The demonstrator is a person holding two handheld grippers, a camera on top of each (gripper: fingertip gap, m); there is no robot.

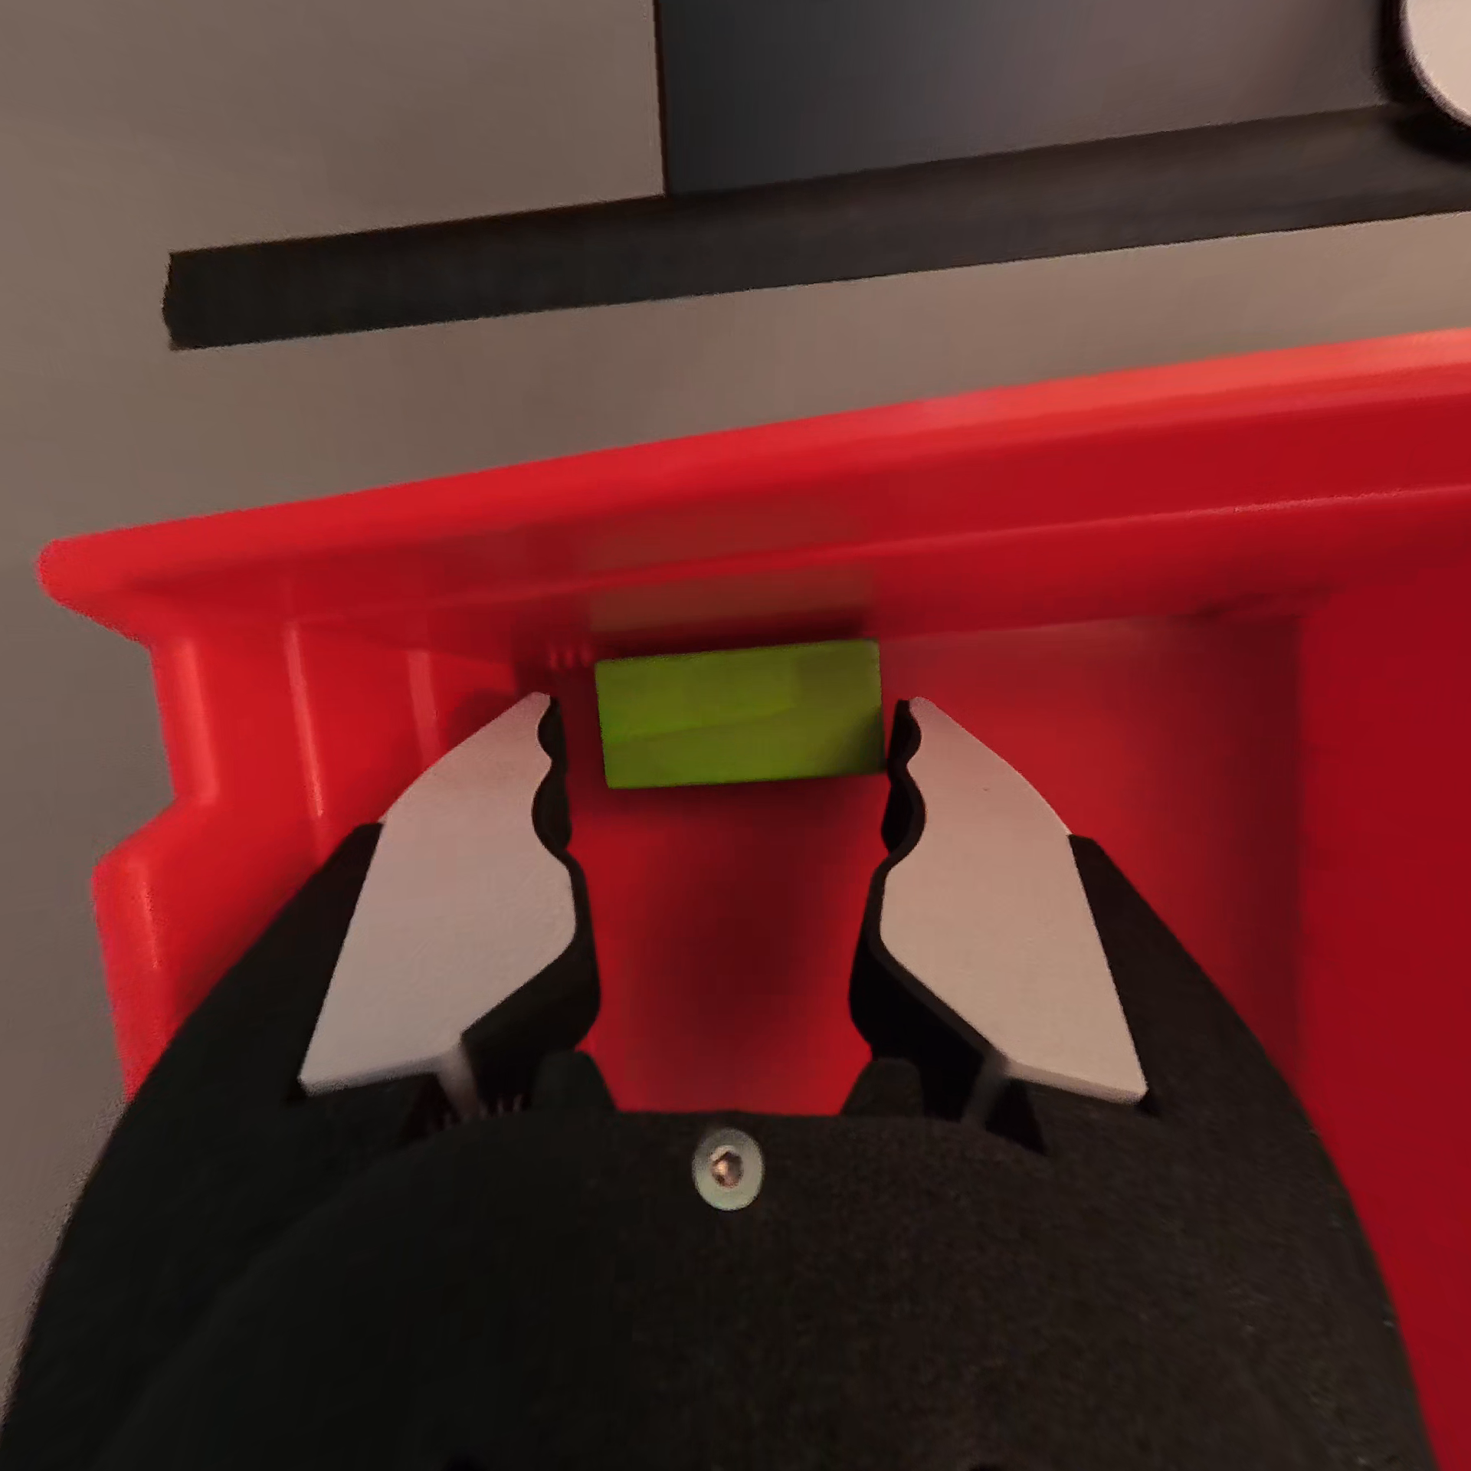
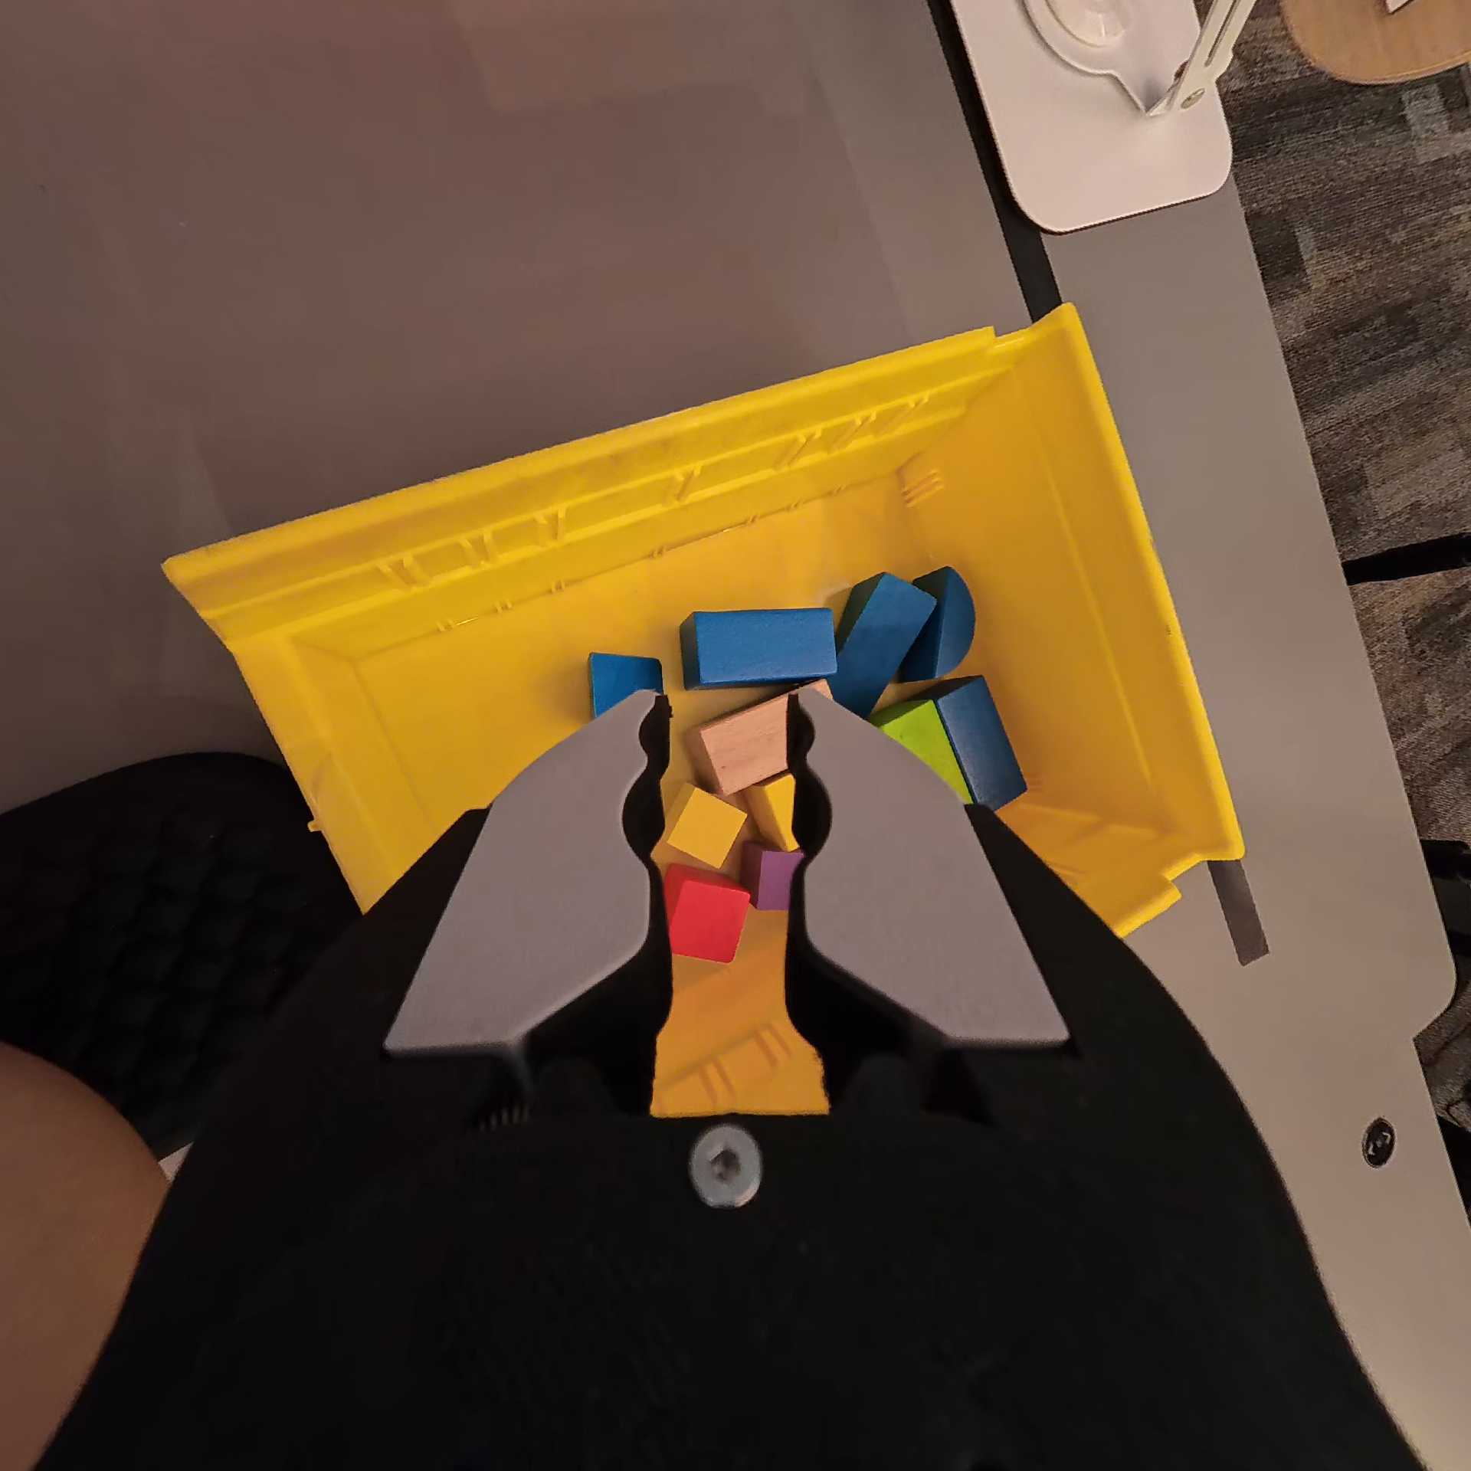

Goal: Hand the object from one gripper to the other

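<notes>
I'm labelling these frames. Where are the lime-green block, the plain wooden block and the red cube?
lime-green rectangular block (image 1: 740, 716): left wrist view, middle of its face.
plain wooden block (image 2: 744, 752): right wrist view, its top face.
red cube (image 2: 704, 915): right wrist view, its top face.

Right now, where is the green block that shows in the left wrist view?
In the left wrist view, the green block lies inside the red bin, against its far wall, just beyond the tips of the open left gripper, not gripped.
</notes>
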